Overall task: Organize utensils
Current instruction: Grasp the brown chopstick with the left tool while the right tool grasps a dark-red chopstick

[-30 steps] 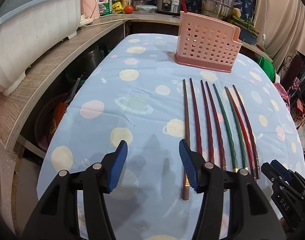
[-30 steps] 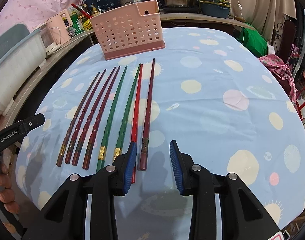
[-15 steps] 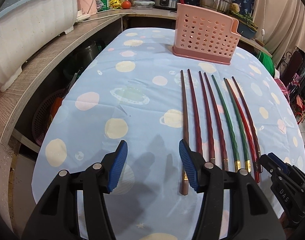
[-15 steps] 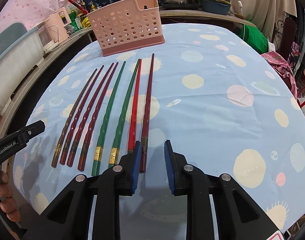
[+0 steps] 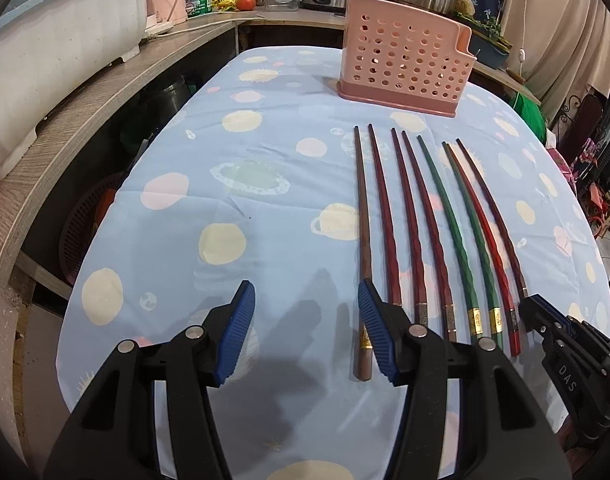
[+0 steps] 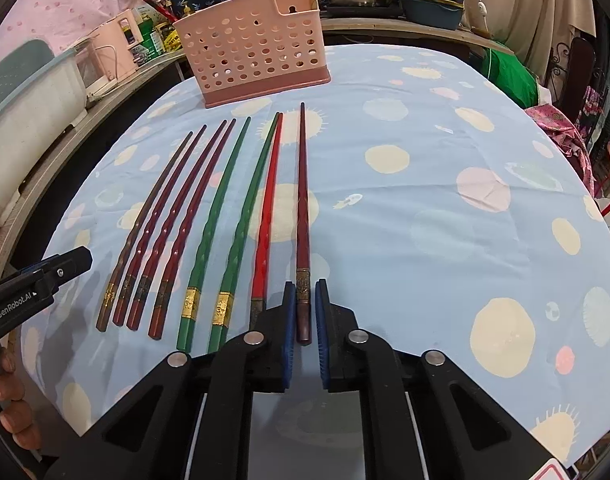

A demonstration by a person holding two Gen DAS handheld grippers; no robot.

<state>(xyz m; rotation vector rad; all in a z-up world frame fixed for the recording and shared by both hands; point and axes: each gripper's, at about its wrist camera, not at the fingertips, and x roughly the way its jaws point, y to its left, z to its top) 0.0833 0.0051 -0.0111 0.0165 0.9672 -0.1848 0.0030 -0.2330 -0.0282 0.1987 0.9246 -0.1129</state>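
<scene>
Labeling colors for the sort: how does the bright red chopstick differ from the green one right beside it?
The red chopstick is bright red with a dull dark band near its butt; the green chopstick is green with a bright gold band. Their tips nearly touch, while their butts lie apart. Both lie flat on the tablecloth, tips toward the pink holder.

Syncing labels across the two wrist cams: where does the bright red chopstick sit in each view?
Left wrist: bright red chopstick is second from the right of the row, just right of the two green ones, far right of centre.
Right wrist: same chopstick lies left of centre, immediately left of the dark one between the right gripper pads.
Shared landmark: pink perforated plastic basket beyond the chopstick tips.
</scene>
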